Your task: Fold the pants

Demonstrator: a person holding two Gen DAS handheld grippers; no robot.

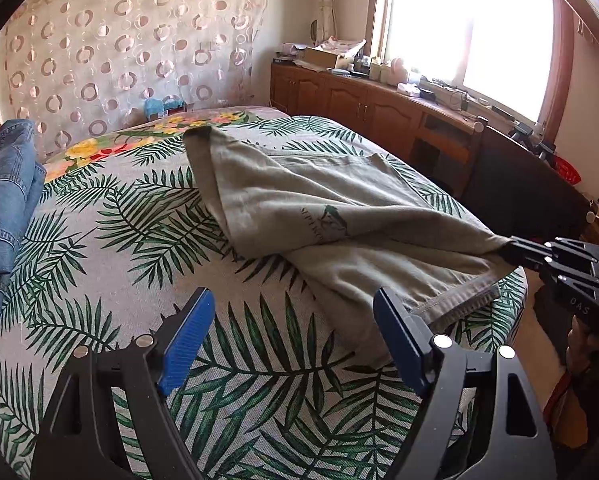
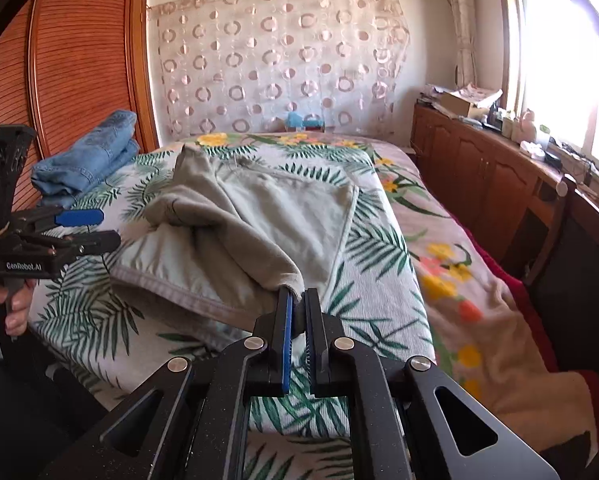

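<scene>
Grey-green pants (image 1: 299, 200) lie rumpled on a leaf-print bed cover (image 1: 139, 240); they also show in the right wrist view (image 2: 243, 224). My right gripper (image 2: 298, 298) is shut on a pinched fold of the pants near the bed's front edge, pulling the cloth taut; it appears at the right of the left wrist view (image 1: 515, 250). My left gripper (image 1: 295, 300) is open and empty, low over the cover just left of the pants' hemmed edge (image 1: 459, 300). It shows at the left of the right wrist view (image 2: 95, 228).
Folded blue jeans (image 1: 3, 200) lie at the bed's far left, also seen in the right wrist view (image 2: 91, 156). A wooden cabinet (image 1: 359, 100) with clutter runs under the window on the right. A dark chair (image 1: 519, 184) stands beside the bed.
</scene>
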